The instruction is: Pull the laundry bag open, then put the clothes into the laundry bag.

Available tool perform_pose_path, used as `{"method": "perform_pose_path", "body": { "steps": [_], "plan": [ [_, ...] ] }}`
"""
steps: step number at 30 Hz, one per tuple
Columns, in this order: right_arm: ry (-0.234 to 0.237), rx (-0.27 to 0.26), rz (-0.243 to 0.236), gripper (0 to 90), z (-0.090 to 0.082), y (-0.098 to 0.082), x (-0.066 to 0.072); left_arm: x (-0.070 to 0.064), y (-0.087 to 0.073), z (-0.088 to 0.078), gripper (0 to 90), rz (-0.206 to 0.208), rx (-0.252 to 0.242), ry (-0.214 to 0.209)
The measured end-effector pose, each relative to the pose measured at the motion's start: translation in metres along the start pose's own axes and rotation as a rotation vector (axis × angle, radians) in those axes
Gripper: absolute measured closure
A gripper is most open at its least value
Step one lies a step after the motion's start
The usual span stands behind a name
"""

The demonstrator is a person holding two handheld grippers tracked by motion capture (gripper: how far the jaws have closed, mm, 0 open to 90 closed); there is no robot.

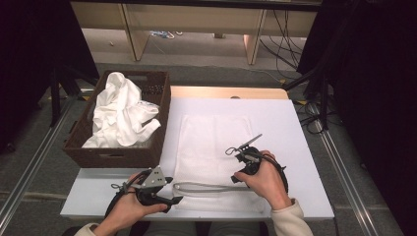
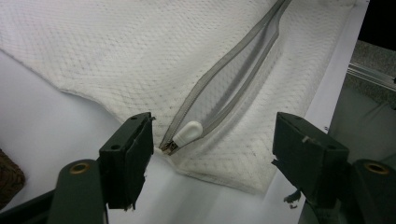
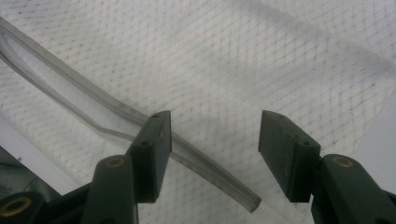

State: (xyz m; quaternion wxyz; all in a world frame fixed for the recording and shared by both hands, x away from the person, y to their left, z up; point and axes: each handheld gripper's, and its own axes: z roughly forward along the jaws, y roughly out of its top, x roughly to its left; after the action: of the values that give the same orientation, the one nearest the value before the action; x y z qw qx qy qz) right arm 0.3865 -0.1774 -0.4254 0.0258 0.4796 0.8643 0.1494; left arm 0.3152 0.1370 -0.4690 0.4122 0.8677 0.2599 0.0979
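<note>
A white mesh laundry bag (image 1: 214,137) lies flat on the white table board (image 1: 295,147). Its grey zipper (image 1: 206,187) runs along the near edge and gapes open. My left gripper (image 1: 176,190) sits at the zipper's left end, jaws open. In the left gripper view, the white zipper pull (image 2: 188,133) lies between the open jaws of my left gripper (image 2: 212,154), touched by neither pad. My right gripper (image 1: 239,177) is at the zipper's right end. In the right gripper view my right gripper (image 3: 215,154) stands wide open over the mesh (image 3: 233,70), its left pad over the zipper tape (image 3: 93,112).
A dark wicker basket (image 1: 118,157) stands at the table's left, holding crumpled white cloth (image 1: 120,110). A wooden strip (image 1: 226,92) borders the board's far edge. Cables lie on the floor beyond and to the right.
</note>
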Motion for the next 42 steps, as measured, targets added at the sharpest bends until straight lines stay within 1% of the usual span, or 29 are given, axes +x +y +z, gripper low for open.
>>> {"method": "perform_pose_path", "body": {
  "steps": [2, 3, 4, 5, 7, 8, 9, 10, 12, 14, 15, 16, 17, 18, 19, 20, 25, 26, 29, 30, 31, 33, 34, 35, 37, 38, 40, 41, 42],
  "plan": [
    [0.0, 0.0, 0.003, 45.1, 0.0, 0.0, 0.0, 0.0, 0.0, 0.0, 28.9, -0.001, 0.004, 0.003],
    [0.018, -0.029, -0.024, 45.1, 0.002, 0.0, -0.001, 0.0, 0.0, 0.0, 29.0, -0.008, 0.002, -0.005],
    [0.01, -0.011, -0.011, 45.1, 0.002, 0.001, 0.001, -0.001, -0.001, 0.0, 29.0, -0.007, 0.004, -0.001],
    [0.02, 0.011, 0.003, 45.1, 0.0, 0.0, 0.002, 0.0, 0.0, 0.001, 29.0, -0.005, 0.007, 0.0],
    [0.02, 0.004, 0.0, 45.1, 0.002, 0.001, 0.003, 0.0, 0.0, 0.001, 29.0, -0.012, -0.004, -0.012],
    [0.012, 0.001, -0.008, 45.0, 0.003, 0.001, 0.004, 0.0, 0.0, 0.001, 29.1, -0.012, -0.005, -0.008],
    [0.01, -0.002, -0.008, 44.6, 0.004, 0.002, 0.005, -0.001, 0.0, 0.001, 29.1, -0.029, -0.015, -0.005],
    [0.008, -0.006, -0.03, 43.7, 0.005, 0.002, 0.004, 0.0, 0.0, 0.001, 29.1, -0.02, -0.006, 0.001],
    [0.003, -0.002, -0.032, 41.9, 0.006, 0.004, 0.009, 0.001, 0.0, 0.0, 29.2, -0.013, -0.001, 0.001],
    [0.021, -0.004, -0.08, 40.8, 0.008, 0.005, 0.011, 0.002, 0.0, 0.001, 29.4, -0.019, -0.01, -0.005],
    [0.017, -0.002, -0.082, 40.4, 0.01, 0.006, 0.013, 0.0, 0.0, 0.001, 29.4, -0.034, -0.021, -0.004],
    [0.021, 0.003, -0.081, 39.7, 0.011, 0.006, 0.016, 0.0, 0.0, 0.001, 29.4, -0.037, -0.022, -0.002],
    [0.015, -0.011, -0.102, 39.2, 0.014, 0.006, 0.018, 0.001, 0.0, 0.0, 29.4, -0.033, -0.02, 0.003],
    [0.023, -0.001, -0.13, 38.8, 0.018, 0.008, 0.021, 0.002, 0.0, 0.001, 29.4, -0.034, -0.023, -0.001],
    [0.023, -0.001, -0.13, 38.8, 0.018, 0.008, 0.021, 0.003, 0.001, 0.0, 29.4, -0.025, -0.014, 0.002],
    [0.031, 0.01, -0.153, 38.3, 0.022, 0.009, 0.025, 0.003, 0.0, 0.0, 29.4, -0.027, -0.014, 0.002],
    [0.04, 0.009, -0.168, 37.5, 0.028, 0.01, 0.032, 0.002, 0.001, 0.001, 29.5, -0.051, -0.028, -0.006],
    [0.038, 0.018, -0.18, 36.9, 0.029, 0.011, 0.034, 0.003, 0.001, 0.0, 29.5, -0.029, -0.015, -0.006],
    [0.042, 0.017, -0.19, 36.6, 0.031, 0.011, 0.035, 0.003, 0.001, 0.0, 29.6, -0.034, -0.014, -0.001],
    [0.042, 0.034, -0.193, 36.2, 0.031, 0.01, 0.035, 0.002, 0.001, 0.001, 29.6, -0.045, -0.025, -0.002],
    [0.042, 0.034, -0.193, 36.2, 0.031, 0.01, 0.035, 0.002, 0.001, 0.0, 29.6, -0.045, -0.023, -0.002],
    [0.038, 0.038, -0.197, 36.2, 0.033, 0.01, 0.035, 0.004, 0.001, 0.0, 29.6, -0.019, -0.012, -0.002],
    [0.043, 0.04, -0.194, 36.2, 0.034, 0.009, 0.035, 0.003, 0.001, 0.0, 29.6, -0.037, -0.016, -0.004],
    [0.043, 0.04, -0.194, 36.2, 0.034, 0.009, 0.035, 0.002, 0.001, 0.0, 29.6, -0.039, -0.013, -0.001],
    [0.042, 0.037, -0.199, 36.2, 0.033, 0.009, 0.035, 0.001, 0.001, 0.001, 29.6, -0.041, -0.015, 0.0],
    [0.04, 0.032, -0.203, 36.2, 0.032, 0.01, 0.035, -0.001, 0.001, 0.002, 29.6, -0.059, -0.033, -0.007],
    [0.039, 0.006, -0.202, 36.2, 0.03, 0.011, 0.035, 0.0, 0.001, 0.001, 29.6, -0.049, -0.023, -0.006],
    [0.033, -0.025, -0.217, 36.0, 0.03, 0.013, 0.035, 0.0, 0.001, 0.001, 29.6, -0.049, -0.022, -0.008],
    [0.03, -0.041, -0.22, 35.4, 0.029, 0.014, 0.036, 0.002, 0.001, 0.001, 29.6, -0.039, -0.015, -0.002]
  ]
}}
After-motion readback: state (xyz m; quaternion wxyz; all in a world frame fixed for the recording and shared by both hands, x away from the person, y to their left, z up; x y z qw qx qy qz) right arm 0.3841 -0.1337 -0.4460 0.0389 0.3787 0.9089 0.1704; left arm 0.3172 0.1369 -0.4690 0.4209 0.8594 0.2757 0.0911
